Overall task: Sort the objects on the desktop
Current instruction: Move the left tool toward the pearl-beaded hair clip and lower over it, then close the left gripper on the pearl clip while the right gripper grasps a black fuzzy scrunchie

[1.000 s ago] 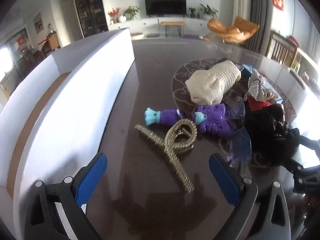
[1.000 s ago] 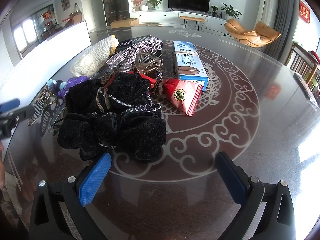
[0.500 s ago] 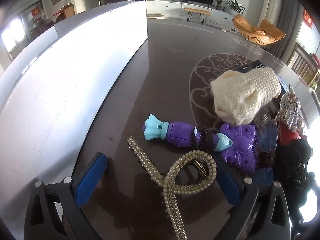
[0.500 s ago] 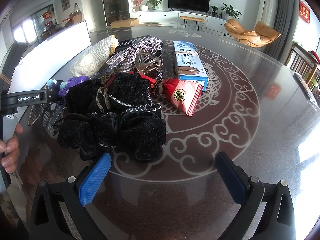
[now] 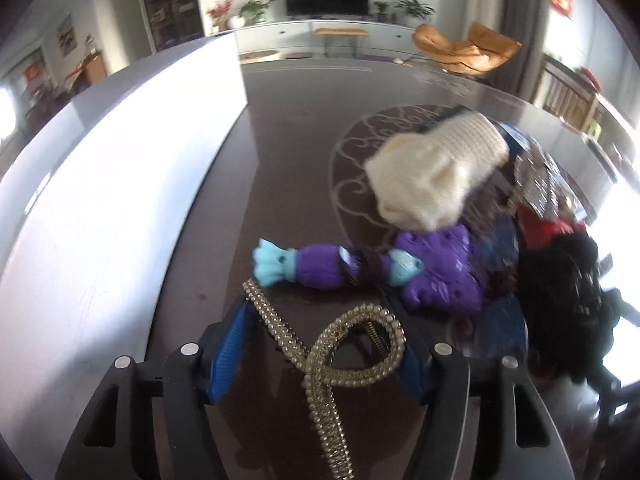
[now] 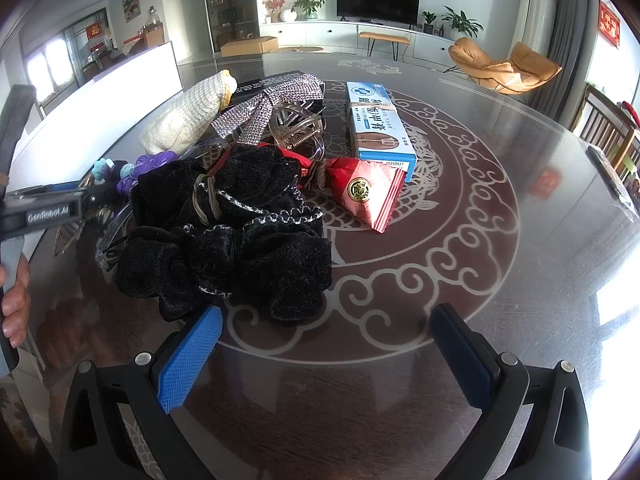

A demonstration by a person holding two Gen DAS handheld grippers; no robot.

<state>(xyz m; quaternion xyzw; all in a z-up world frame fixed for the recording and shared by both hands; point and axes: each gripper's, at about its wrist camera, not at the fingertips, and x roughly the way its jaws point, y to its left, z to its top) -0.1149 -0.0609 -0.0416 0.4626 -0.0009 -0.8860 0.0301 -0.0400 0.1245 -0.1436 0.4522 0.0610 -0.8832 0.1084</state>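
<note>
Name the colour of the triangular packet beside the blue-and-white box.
Red with a round gold emblem; the right wrist view shows it best.

Daylight floods in from the right, blowing out that edge in both views. The left wrist view is motion-blurred. The table (image 6: 520,280) shows glare and reflections. Fisheye bends the edges; corners are dark.

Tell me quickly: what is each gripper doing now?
Left gripper: just closing around the pearl hair clip.
Right gripper: open, holding nothing.
</note>
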